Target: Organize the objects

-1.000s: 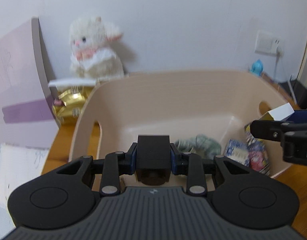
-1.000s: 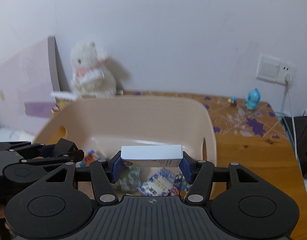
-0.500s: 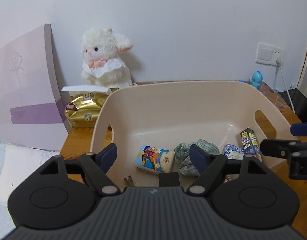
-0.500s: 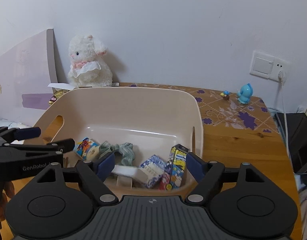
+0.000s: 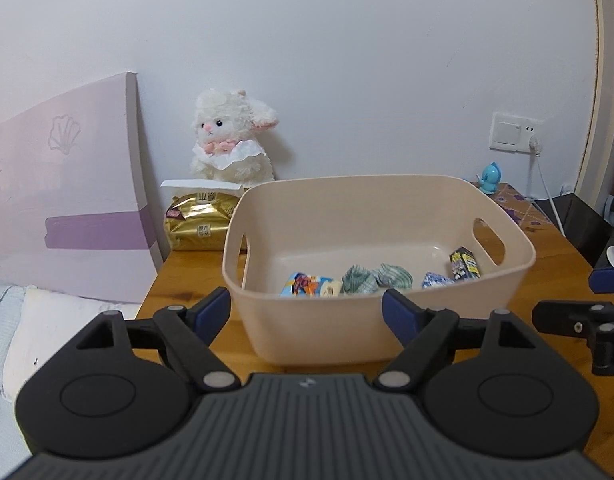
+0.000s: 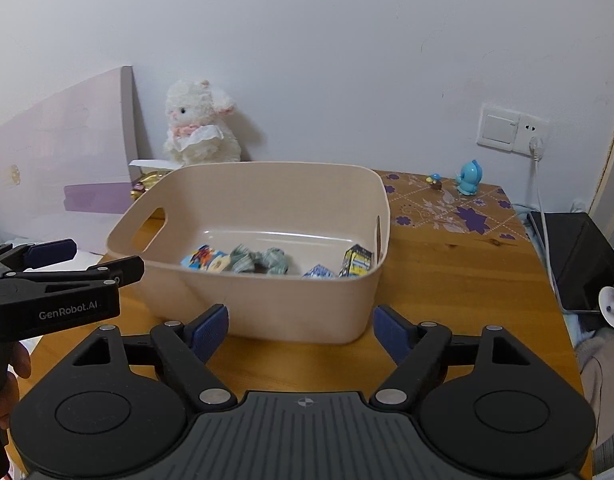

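White wall behind, wooden table (image 5: 187,280) underneath. Left wrist view first: beige bin (image 5: 379,268) sits mid-frame, and through its open top I see a blue-orange packet (image 5: 309,285), a green knit bundle (image 5: 375,277), a small blue-white pack (image 5: 437,280) and a yellow-black box (image 5: 465,265) lined up along its floor. My left gripper (image 5: 306,309) is released, jaws spread wide, nothing between them, sitting short of the bin's near wall. Upper left: plush lamb (image 5: 231,140) against the wall with a gold bag (image 5: 199,220) below it, both outside the bin, just beside its left rim. A pink board (image 5: 67,184) leans at far left and closes off that side. Right gripper pokes in at right edge. Right wrist view: same bin centre frame, same four items inside near the front wall. My right gripper (image 6: 301,330) is also released and empty, in front of the bin's near wall, not touching it. Left gripper shows at left edge, beside the bin's handle cutout. Bare tabletop right of the bin, a patterned mat (image 6: 447,208) beyond it, and a blue figurine (image 6: 468,178) plus a tiny one by the wall socket (image 6: 511,130) at upper right; a dark box (image 6: 579,256) sits past the table's right edge. My read: loose small stuff is binned, so the job looks mostly done; whether the gold bag or figurines count as leftovers I can't tell. Most free room is to the bin's right; the left side is cramped between board, bag and table edge.
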{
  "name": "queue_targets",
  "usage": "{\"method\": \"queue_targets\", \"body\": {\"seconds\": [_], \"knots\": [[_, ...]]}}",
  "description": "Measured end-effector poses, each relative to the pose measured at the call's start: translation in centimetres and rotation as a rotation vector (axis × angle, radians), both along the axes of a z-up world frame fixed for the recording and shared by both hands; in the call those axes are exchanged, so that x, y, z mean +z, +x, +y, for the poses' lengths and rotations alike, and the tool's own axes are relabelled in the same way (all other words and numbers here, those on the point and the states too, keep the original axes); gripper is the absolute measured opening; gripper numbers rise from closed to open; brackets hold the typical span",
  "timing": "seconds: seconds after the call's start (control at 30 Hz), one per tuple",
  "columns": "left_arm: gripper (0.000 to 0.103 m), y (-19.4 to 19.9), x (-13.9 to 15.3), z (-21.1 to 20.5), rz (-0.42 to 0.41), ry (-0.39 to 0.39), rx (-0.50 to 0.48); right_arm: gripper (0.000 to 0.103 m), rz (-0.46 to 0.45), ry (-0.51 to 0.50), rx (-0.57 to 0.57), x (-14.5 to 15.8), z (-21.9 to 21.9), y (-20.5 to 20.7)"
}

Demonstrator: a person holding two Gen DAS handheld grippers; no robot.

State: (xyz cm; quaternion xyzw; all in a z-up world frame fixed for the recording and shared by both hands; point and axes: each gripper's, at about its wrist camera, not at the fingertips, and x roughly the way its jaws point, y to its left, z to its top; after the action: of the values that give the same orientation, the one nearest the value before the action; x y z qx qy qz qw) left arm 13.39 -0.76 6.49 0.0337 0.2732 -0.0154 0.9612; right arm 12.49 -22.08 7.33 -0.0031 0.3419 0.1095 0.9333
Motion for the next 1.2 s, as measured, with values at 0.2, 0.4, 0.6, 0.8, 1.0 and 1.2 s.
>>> {"method": "queue_targets", "body": {"seconds": [0.2,0.4,0.6,0.8,1.0,1.2], "knots": [[0.084,-4.2,-0.2,0.1,-0.027,0.001,0.001,0.081,-0.028,0.008,0.016,-0.1,0.0,-4.1],[0.084,-8.0,-0.4,0.1,-0.053,0.000,0.004,0.081,-0.063,0.025,0.028,-0.1,-0.5,-7.8],[0.084,-11.5,-0.6,-0.4,-0.073,0.002,-0.003,0.081,-0.090,0.038,0.038,-0.1,-0.8,-11.3],[0.084,-14.3,-0.9,-1.0,-0.073,0.004,-0.025,0.081,-0.105,0.037,0.043,-0.3,-1.0,-14.0],[0.084,-16.4,-0.9,-1.5,-0.081,0.003,-0.036,0.081,-0.110,0.059,0.044,-0.3,-1.6,-15.7],[0.084,-17.8,-0.4,-2.0,-0.087,-0.003,-0.042,0.083,-0.100,0.052,0.035,-0.5,-2.2,-16.5]]}}
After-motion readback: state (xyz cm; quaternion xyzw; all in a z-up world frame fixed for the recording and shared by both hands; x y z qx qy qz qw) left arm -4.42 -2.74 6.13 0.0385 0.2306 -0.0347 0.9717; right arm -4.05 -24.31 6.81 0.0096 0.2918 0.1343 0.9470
